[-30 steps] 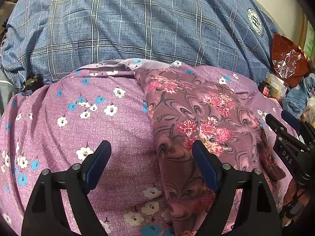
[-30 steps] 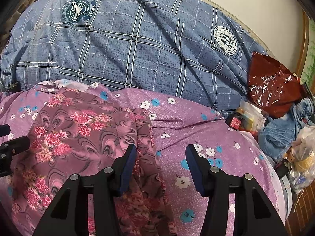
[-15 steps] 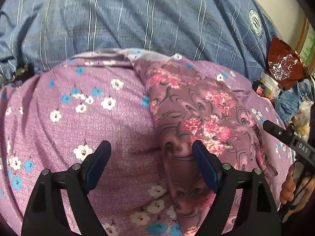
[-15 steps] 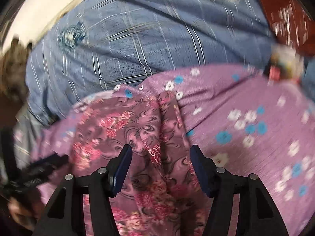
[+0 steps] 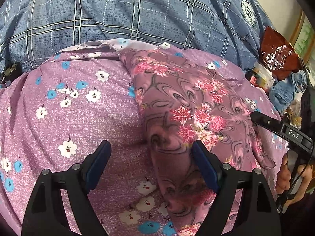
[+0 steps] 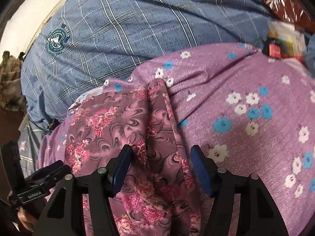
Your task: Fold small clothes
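A mauve garment with pink flowers and grey swirls (image 5: pixel 189 108) lies in a long strip on a purple flowered sheet (image 5: pixel 78 118). It also shows in the right wrist view (image 6: pixel 126 129), with a raised fold down its middle. My left gripper (image 5: pixel 150 165) is open, low over the garment's left edge, its right finger over the cloth. My right gripper (image 6: pixel 160 169) is open, its jaws straddling the garment's right fold. The right gripper also shows at the right of the left wrist view (image 5: pixel 279 127), its tip at the garment's right edge.
A blue checked duvet (image 5: pixel 137 13) is heaped behind the sheet. A red plastic bag (image 5: pixel 275 55), small bottles and boxes (image 6: pixel 279 43) and blue cloth (image 5: pixel 287 90) lie at the right. A wall rises behind the bed.
My right gripper swung left and down, from the bare sheet to over the garment's right fold. My left gripper moved slightly forward over the left edge. Both stayed open.
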`<state>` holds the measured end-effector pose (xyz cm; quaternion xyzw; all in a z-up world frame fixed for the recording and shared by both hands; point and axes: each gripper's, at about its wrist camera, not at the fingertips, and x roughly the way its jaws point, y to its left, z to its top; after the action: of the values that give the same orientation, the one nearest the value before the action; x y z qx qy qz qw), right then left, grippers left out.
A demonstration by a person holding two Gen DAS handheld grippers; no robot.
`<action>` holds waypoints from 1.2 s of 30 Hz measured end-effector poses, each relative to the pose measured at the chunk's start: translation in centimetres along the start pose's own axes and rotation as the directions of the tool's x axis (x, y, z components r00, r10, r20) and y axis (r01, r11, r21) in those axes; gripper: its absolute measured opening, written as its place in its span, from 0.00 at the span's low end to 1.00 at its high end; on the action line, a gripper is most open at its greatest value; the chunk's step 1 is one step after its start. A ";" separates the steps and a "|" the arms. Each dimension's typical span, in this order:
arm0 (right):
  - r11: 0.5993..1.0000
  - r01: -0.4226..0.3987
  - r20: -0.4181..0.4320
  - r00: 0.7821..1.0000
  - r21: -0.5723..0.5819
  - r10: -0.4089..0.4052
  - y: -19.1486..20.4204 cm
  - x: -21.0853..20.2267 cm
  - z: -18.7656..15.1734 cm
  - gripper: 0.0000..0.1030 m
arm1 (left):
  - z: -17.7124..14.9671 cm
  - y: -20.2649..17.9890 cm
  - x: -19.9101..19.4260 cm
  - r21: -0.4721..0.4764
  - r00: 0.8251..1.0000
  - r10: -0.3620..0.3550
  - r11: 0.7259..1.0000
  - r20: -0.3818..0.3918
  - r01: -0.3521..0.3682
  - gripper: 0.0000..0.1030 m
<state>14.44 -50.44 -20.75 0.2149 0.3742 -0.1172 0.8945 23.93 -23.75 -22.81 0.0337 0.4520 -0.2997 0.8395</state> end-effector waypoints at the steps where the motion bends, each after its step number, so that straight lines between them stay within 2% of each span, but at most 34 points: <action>1: 1.000 0.016 0.012 1.000 -0.013 -0.016 0.2 -0.2 0.0 0.63 | 0.0 0.1 0.0 -0.004 1.000 0.001 1.000 0.001 -0.001 0.82; 13: 0.991 0.106 0.081 0.992 -0.082 -0.099 1.4 -1.6 0.0 0.63 | -0.1 0.2 0.1 -0.011 1.000 0.012 1.000 0.007 -0.012 0.82; 36: 0.984 0.144 0.096 0.986 -0.104 -0.134 1.9 -1.7 -0.2 0.63 | 0.2 0.2 -0.4 -0.026 0.999 0.003 1.000 0.051 -0.002 0.82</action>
<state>13.87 -48.56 -19.07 0.1330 0.3540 -0.1679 0.9104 24.03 -23.42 -22.38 0.0158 0.4342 -0.2937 0.8515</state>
